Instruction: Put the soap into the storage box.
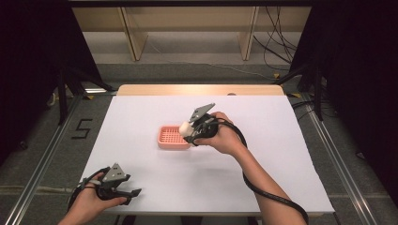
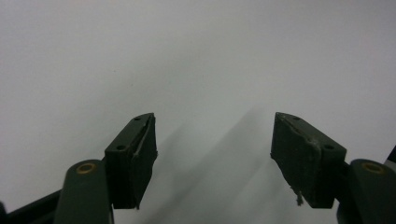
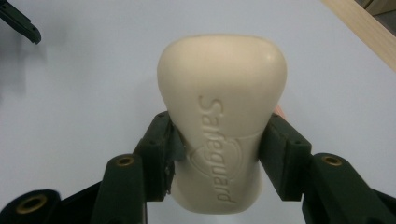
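Observation:
A cream bar of soap (image 3: 222,121) stamped "Safeguard" is clamped between the jaws of my right gripper (image 3: 219,154). From the high view that right gripper (image 1: 187,130) holds the soap (image 1: 186,126) just above the right end of a pink slotted soap dish (image 1: 171,137) in the middle of the table. My left gripper (image 1: 133,194) rests near the table's front left corner, jaws wide apart. In the left gripper view its jaws (image 2: 212,154) frame nothing but bare white table.
The white tabletop (image 1: 263,164) has a wooden strip (image 1: 199,90) along its far edge. Metal rails run along both sides on the floor. A black cable trails from the right gripper down the forearm (image 1: 272,197).

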A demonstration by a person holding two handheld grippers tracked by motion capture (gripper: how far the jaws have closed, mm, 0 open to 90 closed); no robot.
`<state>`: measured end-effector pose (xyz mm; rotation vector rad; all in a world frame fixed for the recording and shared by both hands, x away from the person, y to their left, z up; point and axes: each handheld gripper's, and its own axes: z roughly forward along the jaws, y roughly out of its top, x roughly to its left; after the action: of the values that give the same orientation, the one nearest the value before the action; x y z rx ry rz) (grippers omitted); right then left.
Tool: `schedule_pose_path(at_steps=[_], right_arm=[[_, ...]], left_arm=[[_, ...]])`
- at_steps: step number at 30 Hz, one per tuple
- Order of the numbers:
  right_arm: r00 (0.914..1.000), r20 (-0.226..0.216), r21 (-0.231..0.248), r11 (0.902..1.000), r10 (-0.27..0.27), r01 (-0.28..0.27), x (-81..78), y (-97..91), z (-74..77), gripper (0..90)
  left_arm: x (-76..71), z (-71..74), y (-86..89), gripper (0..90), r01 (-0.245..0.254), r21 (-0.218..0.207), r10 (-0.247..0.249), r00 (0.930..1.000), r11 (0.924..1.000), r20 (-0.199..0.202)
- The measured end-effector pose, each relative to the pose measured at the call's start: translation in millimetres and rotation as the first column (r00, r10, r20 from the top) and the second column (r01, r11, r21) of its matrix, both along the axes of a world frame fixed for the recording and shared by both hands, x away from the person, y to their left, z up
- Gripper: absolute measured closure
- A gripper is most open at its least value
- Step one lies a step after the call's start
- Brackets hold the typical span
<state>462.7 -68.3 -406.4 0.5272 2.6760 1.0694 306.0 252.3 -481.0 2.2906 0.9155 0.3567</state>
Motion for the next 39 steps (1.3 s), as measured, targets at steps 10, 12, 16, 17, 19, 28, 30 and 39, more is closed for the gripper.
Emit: schedule_pose_path(at_steps=[10,12,16,17,19,28,30,39], right_arm=[[1.0,0.003,0.001,1.0,-0.002,0.002,3.1,3.4,-1.3,50.4],[1.0,-0.004,-0.004,1.0,-0.008,0.008,3.4,4.1,-2.3,50.4],[0.9999,-0.009,-0.015,0.9998,-0.01,0.009,4.5,5.6,-2.8,50.4],[1.0,0.002,-0.013,0.9999,-0.003,0.003,5.5,6.0,-3.0,50.4],[0.9999,-0.008,-0.009,0.9999,-0.008,0.008,5.3,7.2,-3.1,50.4],[1.0,-0.004,-0.012,0.9999,-0.004,0.004,8.1,12.0,-2.1,50.3],[1.0,-0.002,-0.007,1.0,0.0,0.0,8.7,13.2,-2.5,50.4],[0.9998,0.02,-0.012,0.9999,-0.001,0.002,11.3,16.5,-3.6,50.4]], left_arm=[[0.1,-0.2,0.0,31.0,0.001,0.0,-0.001,1.0,1.0,-0.001],[-0.2,-0.9,-0.5,31.0,-0.008,-0.01,0.008,0.9999,0.9999,-0.011],[0.0,0.0,-0.1,31.0,0.001,0.0,-0.001,1.0,1.0,0.0],[0.0,0.0,0.0,31.0,0.001,0.0,-0.001,1.0,1.0,0.0],[0.1,-0.1,0.2,31.0,0.001,0.0,-0.001,1.0,1.0,0.0],[-0.3,-0.6,-0.3,31.0,-0.007,-0.011,0.007,0.9999,0.9999,-0.01],[-0.3,-0.6,-0.3,31.0,-0.008,-0.012,0.007,0.9999,0.9999,-0.01],[-0.3,-0.3,0.0,31.0,-0.007,-0.012,0.007,0.9999,0.9999,-0.009]])
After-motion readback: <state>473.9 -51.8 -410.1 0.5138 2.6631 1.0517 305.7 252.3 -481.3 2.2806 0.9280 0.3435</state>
